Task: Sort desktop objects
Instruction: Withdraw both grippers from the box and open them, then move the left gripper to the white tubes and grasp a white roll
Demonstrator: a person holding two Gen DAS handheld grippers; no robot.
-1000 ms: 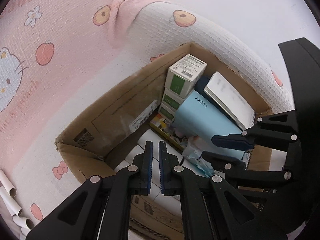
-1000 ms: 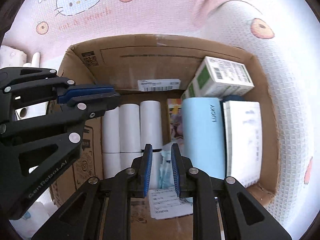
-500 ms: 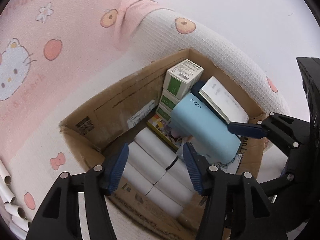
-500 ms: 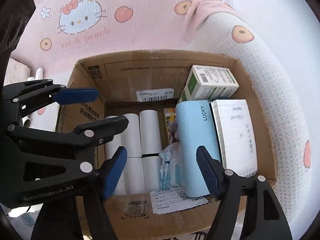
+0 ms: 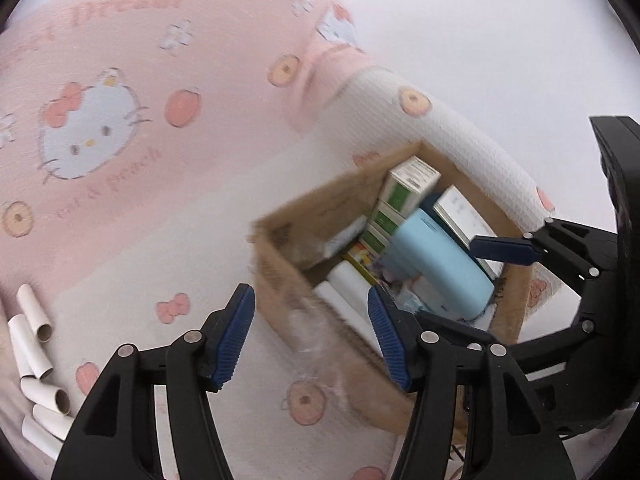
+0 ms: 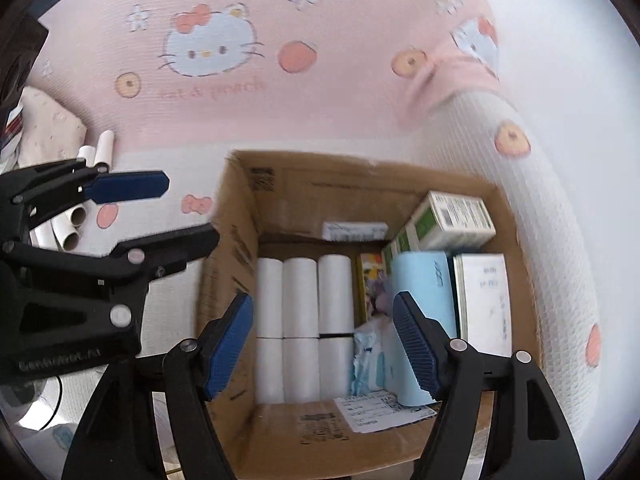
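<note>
Left claw (image 5: 312, 336): wide, empty, jaws just opened.
Right claw (image 6: 324, 344): wide, empty, over box (image 6: 280, 196).
Box: rolls (image 6: 300, 300), blue case (image 6: 424, 292).

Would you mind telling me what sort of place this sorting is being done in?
Most likely a home, perhaps a bedroom: the surface is a pink cartoon-cat blanket, like bedding, not a bare desk. On it sit a cardboard box packed with household odds and ends and a pile of empty paper tubes.

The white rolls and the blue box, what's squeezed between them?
In the right wrist view, a colourful picture booklet and a crumpled blue-white packet sit between the white rolls and blue box.
</note>
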